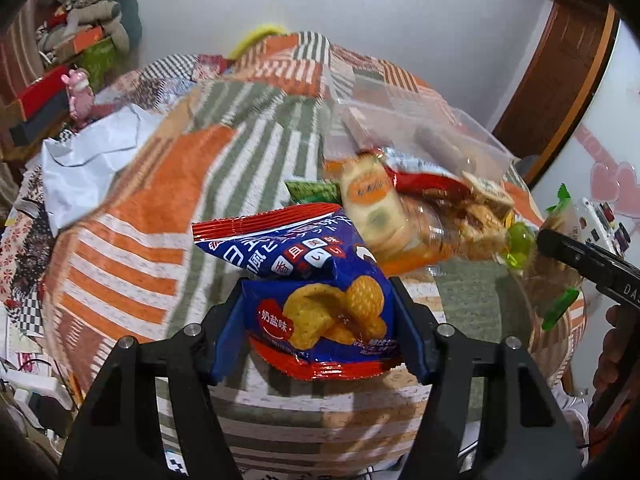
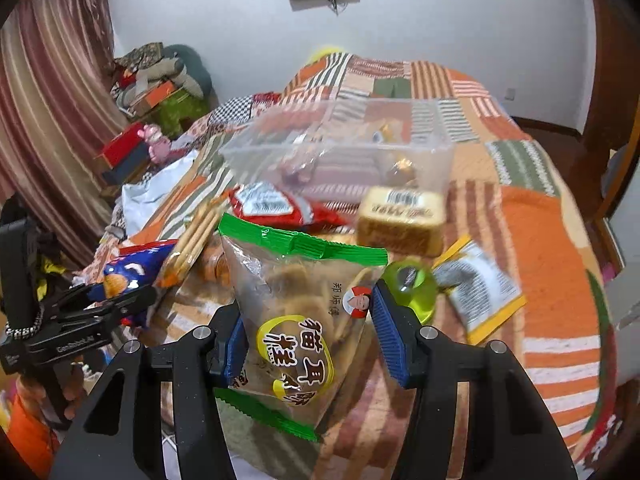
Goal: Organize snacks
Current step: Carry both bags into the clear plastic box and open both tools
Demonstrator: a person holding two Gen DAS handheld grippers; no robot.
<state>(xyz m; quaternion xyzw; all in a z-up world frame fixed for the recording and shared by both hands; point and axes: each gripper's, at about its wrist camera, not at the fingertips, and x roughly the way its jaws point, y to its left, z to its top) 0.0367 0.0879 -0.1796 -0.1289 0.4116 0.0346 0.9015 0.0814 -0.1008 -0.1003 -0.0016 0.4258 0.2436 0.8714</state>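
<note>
My left gripper is shut on a blue and red chip bag and holds it above the patchwork bed cover. The same bag and the left gripper show at the left of the right wrist view. My right gripper is shut on a clear snack bag with green ends. A clear plastic bin with a few sweets stands behind the snack pile; it also shows in the left wrist view.
On the cover lie a red packet, a tan cake pack, a grey and yellow sachet, a green jelly cup and a biscuit stick pack. White paper and boxes lie left.
</note>
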